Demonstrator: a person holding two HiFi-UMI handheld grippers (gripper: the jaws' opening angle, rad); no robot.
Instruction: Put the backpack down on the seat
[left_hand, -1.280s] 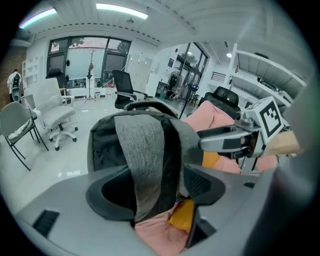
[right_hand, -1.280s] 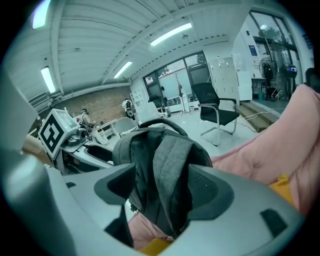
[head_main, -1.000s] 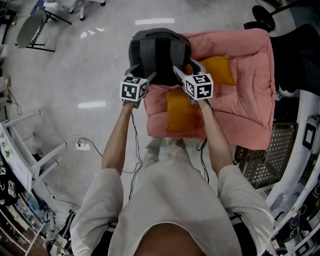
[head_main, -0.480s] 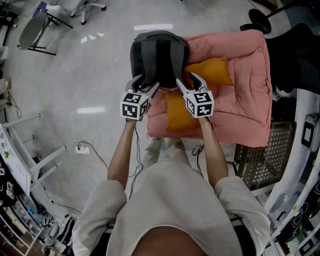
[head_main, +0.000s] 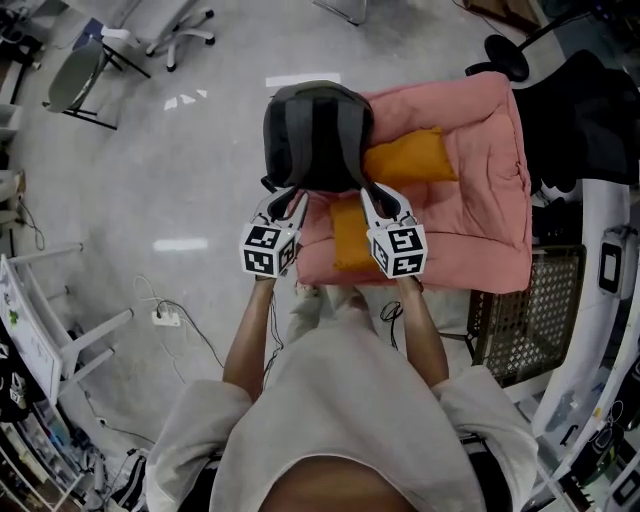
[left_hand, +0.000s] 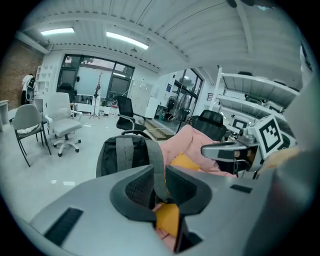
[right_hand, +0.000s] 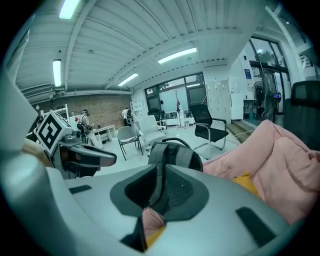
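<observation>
A dark grey backpack (head_main: 318, 135) stands on the left end of the pink padded seat (head_main: 480, 150), partly past its edge. My left gripper (head_main: 284, 203) is at its near left corner, and its jaws are closing with a grey shoulder strap (left_hand: 150, 155) pinched between the pads. My right gripper (head_main: 383, 203) is at the near right corner, jaws also closing, pads pressed on the other strap (right_hand: 161, 175). Each gripper view shows the backpack (left_hand: 120, 157) (right_hand: 175, 152) just beyond the jaws. Two orange cushions (head_main: 405, 160) lie on the seat beside and under the pack.
Office chairs (head_main: 70, 60) stand on the grey floor at the far left. A black chair (head_main: 570, 100) is right of the seat, and a wire basket (head_main: 520, 310) sits near right. A power strip with cables (head_main: 165, 292) lies on the floor by a white rack (head_main: 40, 320).
Both grippers have drawn a little back toward me, and their open jaws have come together on the backpack's straps. The backpack stays on the seat's left end.
</observation>
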